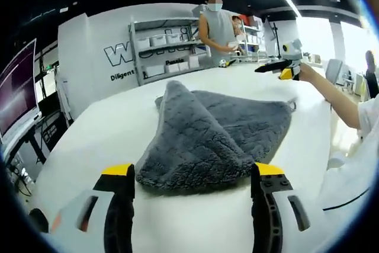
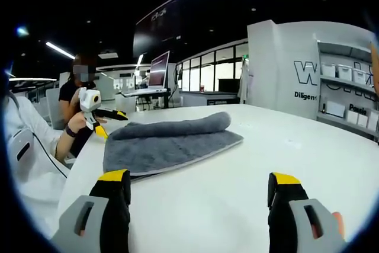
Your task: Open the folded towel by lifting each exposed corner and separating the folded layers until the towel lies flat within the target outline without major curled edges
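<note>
Towel: the grey towel lies folded on the white table, about mid-table and just beyond my left jaws.
Towel's fold, left gripper view: a top layer is turned over on the left side as a thick triangular flap, with a flatter layer spreading out to the right under it.
Towel's fold, right gripper view: the same towel is seen side-on, a flat layer on the table with a rolled, raised edge along its far side; the triangle shape is not readable from here.
My left gripper: jaws spread wide, nothing between them, tips short of the towel's near edge and apart from it.
My right gripper: jaws likewise wide apart and empty, over bare table, towel ahead and to the left.
Other gripper in left gripper view: my right gripper appears far right past the towel, above the table.
Other gripper in right gripper view: my left gripper sits at the towel's left end; whether it touches the cloth I cannot tell at this size.
Shelves: a metal rack behind the table holds white bins; their contents are too small to make out.
Person: someone stands by the rack.
</note>
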`<state>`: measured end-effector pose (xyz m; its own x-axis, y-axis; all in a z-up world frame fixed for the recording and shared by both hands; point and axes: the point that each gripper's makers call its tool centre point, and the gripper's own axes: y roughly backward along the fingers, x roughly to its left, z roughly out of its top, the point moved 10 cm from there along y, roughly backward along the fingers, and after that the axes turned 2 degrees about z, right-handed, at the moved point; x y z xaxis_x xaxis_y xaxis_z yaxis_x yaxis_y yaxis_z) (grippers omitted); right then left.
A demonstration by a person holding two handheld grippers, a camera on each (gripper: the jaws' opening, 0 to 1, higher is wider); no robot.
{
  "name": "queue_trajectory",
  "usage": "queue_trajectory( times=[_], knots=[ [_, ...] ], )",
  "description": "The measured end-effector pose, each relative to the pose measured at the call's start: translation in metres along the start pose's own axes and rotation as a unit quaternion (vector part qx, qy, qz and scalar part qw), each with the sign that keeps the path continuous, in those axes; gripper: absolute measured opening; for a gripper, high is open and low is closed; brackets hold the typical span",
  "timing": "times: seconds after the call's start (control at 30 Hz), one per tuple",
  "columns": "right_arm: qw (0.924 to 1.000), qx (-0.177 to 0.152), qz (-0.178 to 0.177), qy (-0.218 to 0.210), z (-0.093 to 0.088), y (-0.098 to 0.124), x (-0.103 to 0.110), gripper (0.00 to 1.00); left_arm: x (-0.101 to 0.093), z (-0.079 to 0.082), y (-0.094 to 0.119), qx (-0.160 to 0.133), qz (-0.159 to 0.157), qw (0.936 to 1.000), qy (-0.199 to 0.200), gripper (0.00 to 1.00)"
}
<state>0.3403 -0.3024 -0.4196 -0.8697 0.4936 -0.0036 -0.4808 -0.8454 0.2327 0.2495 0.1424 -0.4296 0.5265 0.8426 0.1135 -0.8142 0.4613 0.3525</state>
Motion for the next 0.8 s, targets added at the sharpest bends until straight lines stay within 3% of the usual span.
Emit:
queue_trajectory(
  times=[0.1, 0.33, 0.4, 0.43, 0.5, 0.67, 0.8],
  knots=[
    [1.0, 0.0, 0.0, -0.001, 0.0, 0.0, 0.0, 0.99, 0.013, 0.0, 0.002, -0.018, -0.036, 0.999, 0.021, 0.73],
    [1.0, 0.002, -0.001, 0.0, 0.0, 0.0, -0.001, 0.99, 0.042, -0.006, 0.004, -0.013, -0.058, 0.9982, 0.001, 0.7],
    [1.0, 0.002, -0.001, 0.0, 0.012, 0.004, -0.04, 0.99, 0.046, -0.008, 0.003, -0.011, -0.072, 0.9974, -0.004, 0.66],
    [1.0, 0.001, -0.001, -0.001, 0.014, 0.005, -0.045, 0.99, 0.047, -0.009, 0.002, -0.009, -0.086, 0.9962, -0.011, 0.63],
    [1.0, 0.002, -0.001, -0.001, 0.01, 0.003, -0.037, 0.99, 0.047, -0.009, 0.0, -0.012, -0.113, 0.9932, -0.026, 0.61],
    [1.0, 0.002, 0.0, -0.002, 0.006, 0.001, -0.026, 0.99, 0.057, -0.007, -0.006, -0.014, -0.114, 0.9928, -0.033, 0.6],
    [1.0, 0.002, 0.0, -0.003, 0.002, -0.001, -0.016, 0.99, 0.067, -0.01, -0.01, -0.006, -0.119, 0.9925, -0.027, 0.51]
  ],
)
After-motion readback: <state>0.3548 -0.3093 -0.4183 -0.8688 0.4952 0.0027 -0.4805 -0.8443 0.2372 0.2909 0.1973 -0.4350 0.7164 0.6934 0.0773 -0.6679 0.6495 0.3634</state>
